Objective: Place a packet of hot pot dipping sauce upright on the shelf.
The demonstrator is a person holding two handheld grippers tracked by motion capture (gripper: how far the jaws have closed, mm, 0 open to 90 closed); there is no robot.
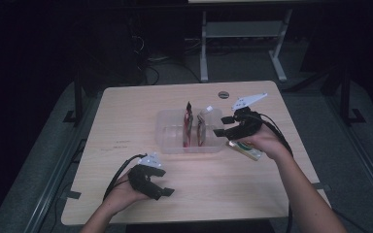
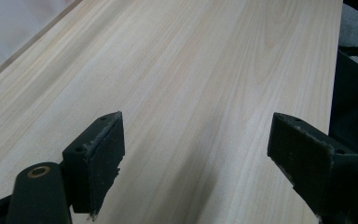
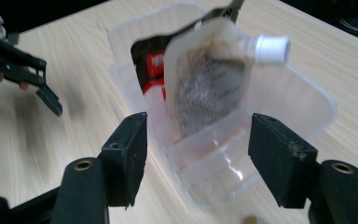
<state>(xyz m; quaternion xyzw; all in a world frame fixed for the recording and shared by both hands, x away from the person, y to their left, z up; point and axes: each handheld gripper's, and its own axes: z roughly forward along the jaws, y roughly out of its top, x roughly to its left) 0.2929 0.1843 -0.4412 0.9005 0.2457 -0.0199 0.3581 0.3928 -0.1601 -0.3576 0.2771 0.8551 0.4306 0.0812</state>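
While the right gripper [image 1: 222, 132] stands at the right end of the clear plastic rectangular container [image 1: 167, 127], its two black jaws are apart and nothing is pressed between them. In the right gripper view the near corner of the container lies in the gap between the jaws, but the pads do not touch its wall.

Inside the container there are two pouches, both standing upright and leaning a little. The pale spouted pouch with a white screw cap [image 3: 209, 88] is the nearer one to the right gripper; its cap points away to the right in that view. Just behind it, touching or almost touching, stands the dark pouch with a red and white label [image 3: 150, 65]. In the high view the two pouches stand side by side near the middle of the container, the dark one on the left.

The container rests on the light wooden worktop [image 1: 126, 111], a little beyond its centre. The person's right hand also holds a small pale packet with green print [image 1: 245, 148] under the gripper body; what it is I cannot tell.

The left gripper [image 1: 167, 193] is low over the near left part of the worktop, well apart from the container. Its jaws are wide apart with only bare wood between them.
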